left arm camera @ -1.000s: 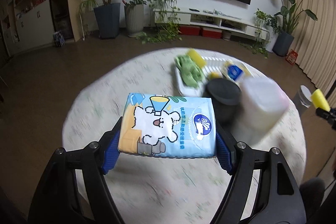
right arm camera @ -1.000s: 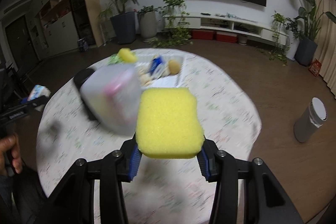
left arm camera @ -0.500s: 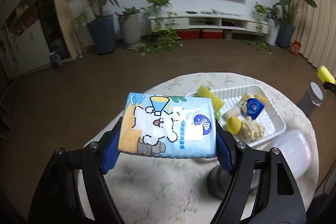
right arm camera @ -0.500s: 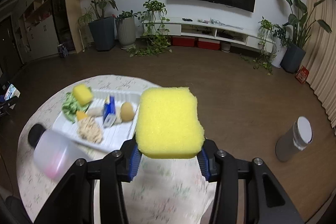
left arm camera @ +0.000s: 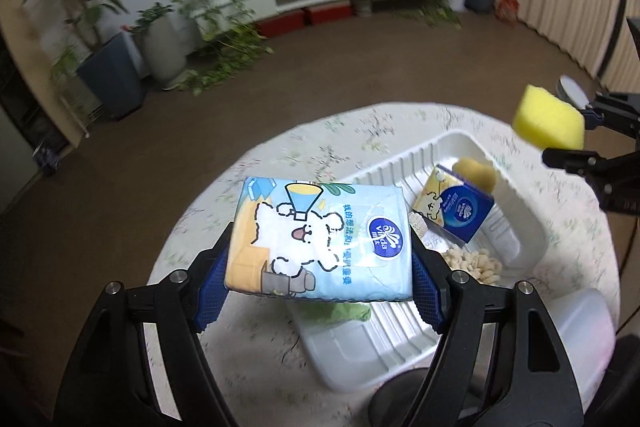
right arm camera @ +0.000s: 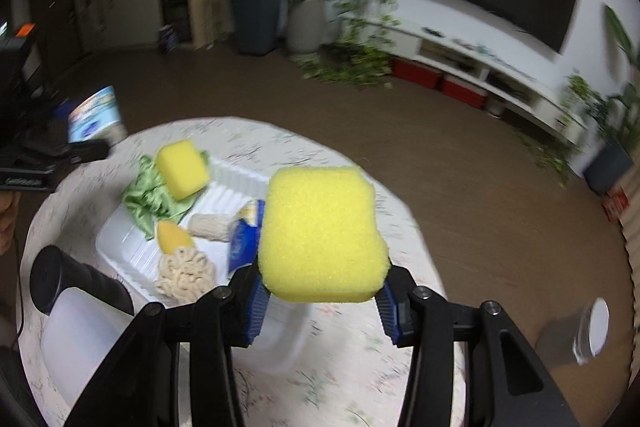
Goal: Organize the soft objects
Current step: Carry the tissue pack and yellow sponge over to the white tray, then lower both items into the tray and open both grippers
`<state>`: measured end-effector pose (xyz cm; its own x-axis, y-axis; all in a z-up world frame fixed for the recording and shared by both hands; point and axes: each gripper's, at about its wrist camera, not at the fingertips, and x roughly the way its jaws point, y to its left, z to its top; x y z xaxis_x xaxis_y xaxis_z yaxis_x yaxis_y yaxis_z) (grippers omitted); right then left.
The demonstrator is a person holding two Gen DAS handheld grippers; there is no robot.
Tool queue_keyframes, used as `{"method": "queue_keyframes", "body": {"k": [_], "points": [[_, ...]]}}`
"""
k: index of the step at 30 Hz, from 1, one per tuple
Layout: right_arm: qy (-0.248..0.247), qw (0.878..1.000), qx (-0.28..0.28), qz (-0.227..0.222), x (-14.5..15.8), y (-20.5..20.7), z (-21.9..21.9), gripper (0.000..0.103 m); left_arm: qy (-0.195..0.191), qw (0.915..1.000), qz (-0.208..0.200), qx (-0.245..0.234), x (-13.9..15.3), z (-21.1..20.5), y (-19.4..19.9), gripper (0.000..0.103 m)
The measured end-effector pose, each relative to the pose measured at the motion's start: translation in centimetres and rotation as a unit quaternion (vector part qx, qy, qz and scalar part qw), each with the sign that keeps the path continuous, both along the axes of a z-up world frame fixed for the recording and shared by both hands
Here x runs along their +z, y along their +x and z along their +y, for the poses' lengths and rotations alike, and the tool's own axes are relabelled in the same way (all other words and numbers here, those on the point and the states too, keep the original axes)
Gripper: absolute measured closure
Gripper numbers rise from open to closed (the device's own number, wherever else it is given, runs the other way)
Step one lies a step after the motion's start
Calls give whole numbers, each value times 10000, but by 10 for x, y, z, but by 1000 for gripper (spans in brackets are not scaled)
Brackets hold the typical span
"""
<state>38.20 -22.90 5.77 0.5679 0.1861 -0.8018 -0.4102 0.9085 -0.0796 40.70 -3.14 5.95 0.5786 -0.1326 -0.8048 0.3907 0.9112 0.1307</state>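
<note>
Round floral table (left arm camera: pixel 304 155), brown floor (left arm camera: pixel 168 147), left tool (left arm camera: pixel 320 263) clamping tissue pack (left arm camera: pixel 320 239), right tool (right arm camera: pixel 320 291) clamping sponge (right arm camera: pixel 320 231).

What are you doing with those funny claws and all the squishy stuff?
A person is tidying soft things using two hand-held grippers. The left gripper is squeezing a light blue tissue pack with a cartoon bear, and the right gripper is squeezing a yellow rectangular sponge. Both hang above the round table with a floral cloth, over a white ribbed plastic tray that already holds another yellow sponge, a green cloth and a small blue tissue packet.
</note>
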Motion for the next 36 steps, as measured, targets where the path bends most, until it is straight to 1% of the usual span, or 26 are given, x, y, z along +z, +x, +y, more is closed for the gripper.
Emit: {"method": "queue_keyframes", "body": {"k": [5,7,10,15,20,24,32,36], "points": [[-34,9985,450,296,-26,13,24,54,285,9987,236,-343,-21,-21,17,29],[-46,9967,711,399,-34,15,34,54,379,9979,296,-441,-27,-28,22,29],[-149,9940,971,478,-43,17,48,54,465,9959,436,-646,-35,-40,27,29],[-322,9886,1343,597,-57,17,68,54,724,9911,561,-965,-47,-59,27,29],[-516,9858,1441,694,-68,24,77,54,944,9878,631,-1064,-62,-72,27,29],[-629,9848,1438,747,-76,26,74,53,945,9878,675,-1040,-63,-72,28,29],[-708,9855,1342,762,-81,32,75,50,995,9876,705,-990,-65,-72,29,28],[-721,9865,1255,763,-82,33,71,43,910,9883,733,-979,-64,-70,28,28]]}}
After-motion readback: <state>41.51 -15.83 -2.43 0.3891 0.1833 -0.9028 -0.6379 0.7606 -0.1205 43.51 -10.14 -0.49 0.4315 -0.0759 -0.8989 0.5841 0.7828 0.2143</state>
